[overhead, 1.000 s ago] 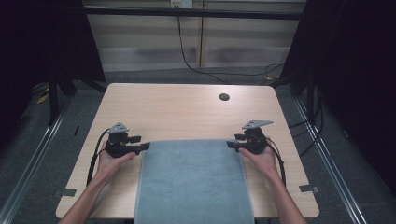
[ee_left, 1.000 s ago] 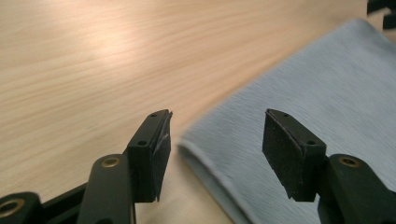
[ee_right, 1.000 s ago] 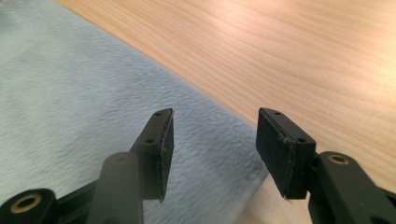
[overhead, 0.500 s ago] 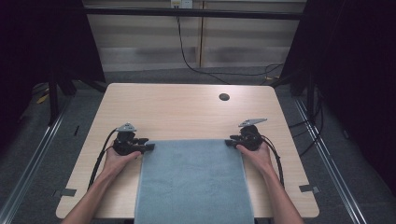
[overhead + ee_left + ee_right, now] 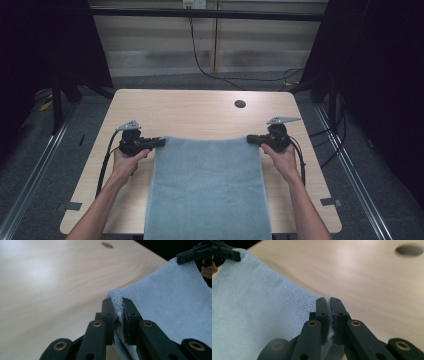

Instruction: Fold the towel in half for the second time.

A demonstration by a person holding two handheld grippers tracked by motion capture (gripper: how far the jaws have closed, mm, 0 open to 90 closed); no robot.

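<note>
Table of pale wood carries my blue towel, spread flat and overhanging the near edge. Soft terry, light and limp; I judge it sags unless held by corners. Left hand-held gripper clamps the far-left corner, right hand-held gripper the far-right.
</note>
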